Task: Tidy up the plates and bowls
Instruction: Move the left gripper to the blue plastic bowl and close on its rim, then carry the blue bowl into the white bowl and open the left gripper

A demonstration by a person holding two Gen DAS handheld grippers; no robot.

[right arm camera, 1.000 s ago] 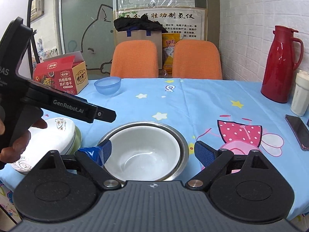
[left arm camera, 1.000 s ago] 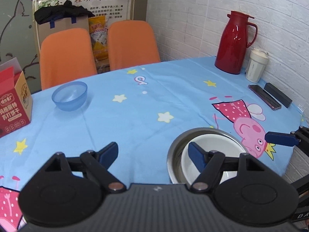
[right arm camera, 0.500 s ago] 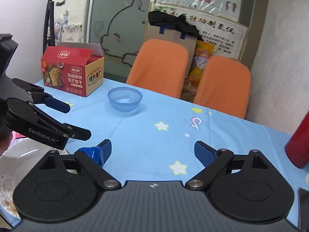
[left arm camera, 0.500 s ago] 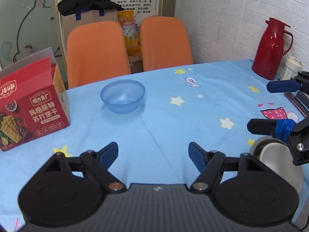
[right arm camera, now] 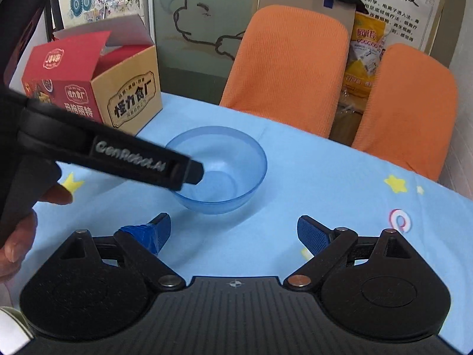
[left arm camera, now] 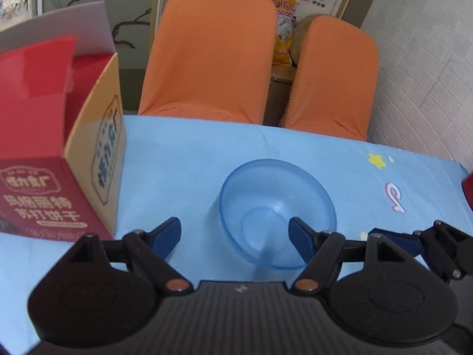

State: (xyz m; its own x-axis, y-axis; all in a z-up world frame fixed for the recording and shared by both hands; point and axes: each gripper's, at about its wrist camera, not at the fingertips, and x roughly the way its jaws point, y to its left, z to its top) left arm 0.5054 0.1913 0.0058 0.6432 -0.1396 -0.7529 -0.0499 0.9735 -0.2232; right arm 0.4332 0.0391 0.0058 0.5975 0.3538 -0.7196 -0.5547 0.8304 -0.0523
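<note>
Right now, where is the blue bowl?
The blue bowl sits on the blue tablecloth right of the red box, at the left gripper.

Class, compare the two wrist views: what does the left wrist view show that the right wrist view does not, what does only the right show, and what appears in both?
Only the left wrist view: the open left hand-held gripper straddling the blue bowl, one finger inside it and one outside its left rim.

Only the right wrist view: the left hand-held gripper from the side, reaching over the bowl, the hand holding it, and the open, empty right hand-held gripper.

Both: the blue bowl, the red box, the blue tablecloth and two orange chairs.
</note>
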